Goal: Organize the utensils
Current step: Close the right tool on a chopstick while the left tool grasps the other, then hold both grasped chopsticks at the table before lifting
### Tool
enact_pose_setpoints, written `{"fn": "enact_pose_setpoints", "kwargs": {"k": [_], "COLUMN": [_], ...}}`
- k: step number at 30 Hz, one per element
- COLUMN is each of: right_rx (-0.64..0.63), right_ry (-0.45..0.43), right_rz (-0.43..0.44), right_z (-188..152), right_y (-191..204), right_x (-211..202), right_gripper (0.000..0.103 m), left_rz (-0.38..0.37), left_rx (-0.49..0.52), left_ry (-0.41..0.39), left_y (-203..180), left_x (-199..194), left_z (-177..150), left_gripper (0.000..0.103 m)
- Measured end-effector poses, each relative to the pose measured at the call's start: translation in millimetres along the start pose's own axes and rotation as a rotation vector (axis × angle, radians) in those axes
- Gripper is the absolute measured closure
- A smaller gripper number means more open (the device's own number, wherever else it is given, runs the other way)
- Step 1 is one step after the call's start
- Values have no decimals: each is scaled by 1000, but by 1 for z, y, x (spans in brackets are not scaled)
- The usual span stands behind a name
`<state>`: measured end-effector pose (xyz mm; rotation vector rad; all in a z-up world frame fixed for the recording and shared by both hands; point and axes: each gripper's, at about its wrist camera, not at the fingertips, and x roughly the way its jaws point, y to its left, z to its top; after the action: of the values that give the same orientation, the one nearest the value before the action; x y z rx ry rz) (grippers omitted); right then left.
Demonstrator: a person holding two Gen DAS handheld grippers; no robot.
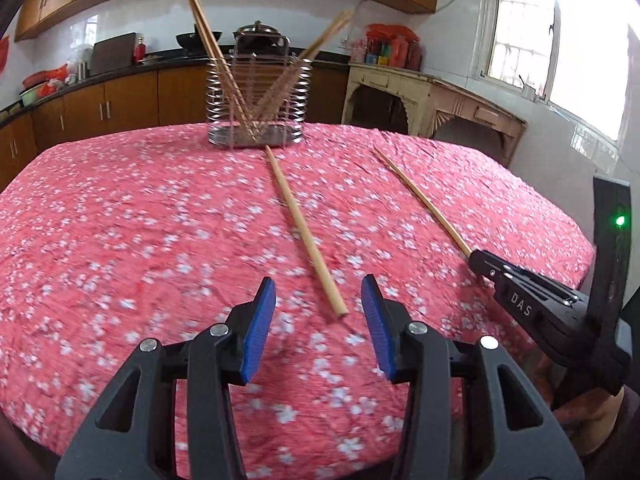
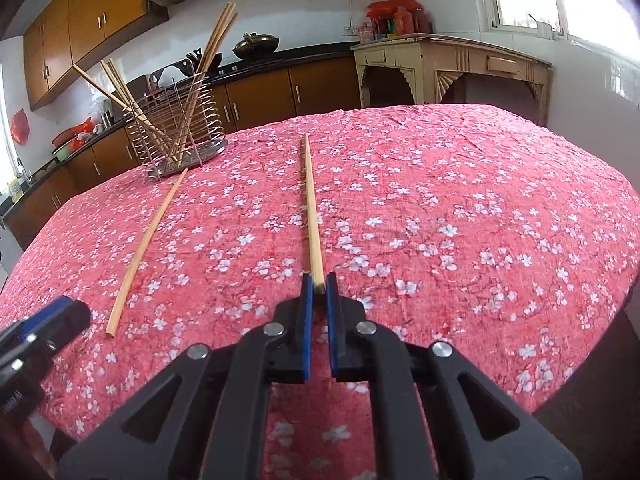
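A pink flowered cloth (image 1: pixel 160 240) is covering the bench. Brown cupboards (image 2: pixel 260 96) are lining the far wall, a lidded pot (image 1: pixel 258 34) is sitting on the dark worktop, and daylight is coming through the window (image 1: pixel 528 36).

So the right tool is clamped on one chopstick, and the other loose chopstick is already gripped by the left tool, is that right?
Not quite. The right tool is clamped on one chopstick, but the left tool is open: the left wrist view shows the other chopstick lying on the tablecloth, its near end between the pads, untouched.
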<state>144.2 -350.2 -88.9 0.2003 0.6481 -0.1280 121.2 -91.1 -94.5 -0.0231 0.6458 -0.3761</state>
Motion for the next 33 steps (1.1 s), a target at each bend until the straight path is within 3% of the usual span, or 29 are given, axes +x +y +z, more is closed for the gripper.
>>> {"fn": "enact_pose_setpoints", "kwargs": {"k": [4,9,17,27,33], "right_rx": [10,3,-10,-30,-40], "right_ry": [3,1,5,7,-2], "right_rz": [4,4,36,80,78], "right_z": [1,-1,-5,-8,-9], "right_y": [0,2,17,40,43], "right_x": [0,-3,-4,-4,-2], "right_gripper": [96,96,96,96,95], "left_rz": [32,43,64,191,214], "left_rx": [-4,-8,-43,-104,-138], "left_ry": [39,35,33,20,24], "left_y": [-4,0,35,100,116], "left_x": [15,16,-6,-32,-29], "left_z": [-2,-4,-14,-19,-13], "left_gripper": [59,93,96,96,96]}}
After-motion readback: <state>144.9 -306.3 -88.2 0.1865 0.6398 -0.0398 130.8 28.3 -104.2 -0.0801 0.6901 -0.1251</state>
